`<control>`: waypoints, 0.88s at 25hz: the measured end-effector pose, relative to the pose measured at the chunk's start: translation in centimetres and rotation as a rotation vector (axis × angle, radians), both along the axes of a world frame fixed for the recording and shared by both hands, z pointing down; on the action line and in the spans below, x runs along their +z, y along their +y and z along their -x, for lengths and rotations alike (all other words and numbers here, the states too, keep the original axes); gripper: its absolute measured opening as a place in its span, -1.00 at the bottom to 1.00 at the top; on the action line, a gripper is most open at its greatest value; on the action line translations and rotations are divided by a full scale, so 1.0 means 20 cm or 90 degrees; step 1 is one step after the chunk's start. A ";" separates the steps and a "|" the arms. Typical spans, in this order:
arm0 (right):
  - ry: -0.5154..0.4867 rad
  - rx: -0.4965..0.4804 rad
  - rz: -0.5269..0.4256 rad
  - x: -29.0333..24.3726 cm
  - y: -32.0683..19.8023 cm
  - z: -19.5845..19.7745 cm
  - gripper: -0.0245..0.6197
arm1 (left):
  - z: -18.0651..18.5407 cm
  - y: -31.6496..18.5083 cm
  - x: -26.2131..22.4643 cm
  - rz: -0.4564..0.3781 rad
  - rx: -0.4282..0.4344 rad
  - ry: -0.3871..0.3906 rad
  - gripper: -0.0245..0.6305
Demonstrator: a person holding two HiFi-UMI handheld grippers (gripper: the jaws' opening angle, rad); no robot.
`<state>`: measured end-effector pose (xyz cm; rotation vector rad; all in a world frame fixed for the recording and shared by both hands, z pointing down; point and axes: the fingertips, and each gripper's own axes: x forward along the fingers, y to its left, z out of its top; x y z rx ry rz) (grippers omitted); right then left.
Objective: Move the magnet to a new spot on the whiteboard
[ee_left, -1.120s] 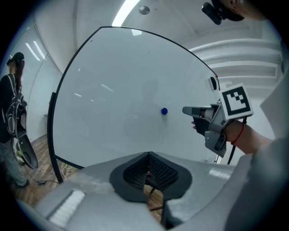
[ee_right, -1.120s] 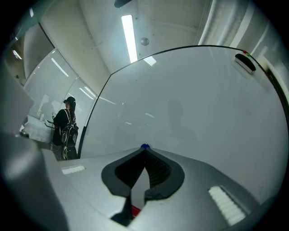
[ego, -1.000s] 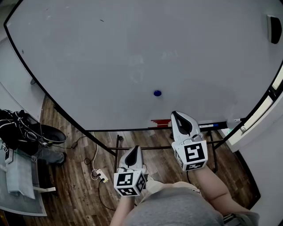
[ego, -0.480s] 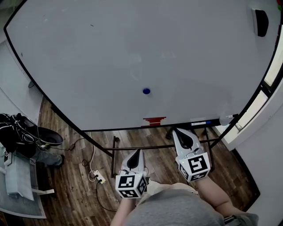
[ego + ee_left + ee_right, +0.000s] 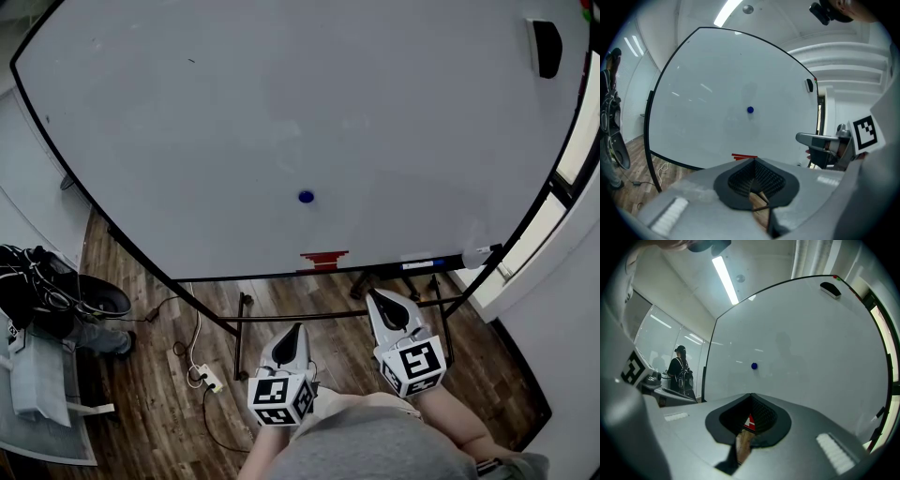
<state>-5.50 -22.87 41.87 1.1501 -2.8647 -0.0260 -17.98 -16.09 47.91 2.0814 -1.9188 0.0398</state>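
A small blue round magnet (image 5: 306, 197) sticks to the lower middle of the big whiteboard (image 5: 281, 103). It also shows as a blue dot, magnet (image 5: 750, 110) in the left gripper view and magnet (image 5: 754, 365) in the right gripper view. Both grippers hang well back from the board, below its bottom edge. My left gripper (image 5: 298, 329) is shut and holds nothing; its jaws meet at the tip (image 5: 754, 160). My right gripper (image 5: 375, 297) is shut and empty too, pointing at the board (image 5: 751, 394).
A black eraser (image 5: 545, 47) clings to the board's top right. A red item (image 5: 323, 260) and a marker (image 5: 422, 265) lie on the board's tray. Bags and cables (image 5: 56, 300) sit on the wood floor at left. A person (image 5: 679, 371) stands far off.
My right gripper has drawn back from the board and dropped lower, level with the left one. The magnet stays where it was on the board.
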 end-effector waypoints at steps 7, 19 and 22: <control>-0.003 -0.005 0.006 -0.01 0.01 0.00 -0.93 | 0.00 0.01 -0.01 0.001 -0.001 -0.001 -0.91; -0.017 -0.018 0.004 -0.04 0.01 0.04 -0.93 | 0.00 0.01 0.00 0.000 0.001 0.007 -0.91; -0.021 -0.023 0.006 -0.04 0.01 0.04 -0.93 | 0.01 0.00 0.00 0.001 -0.001 0.009 -0.91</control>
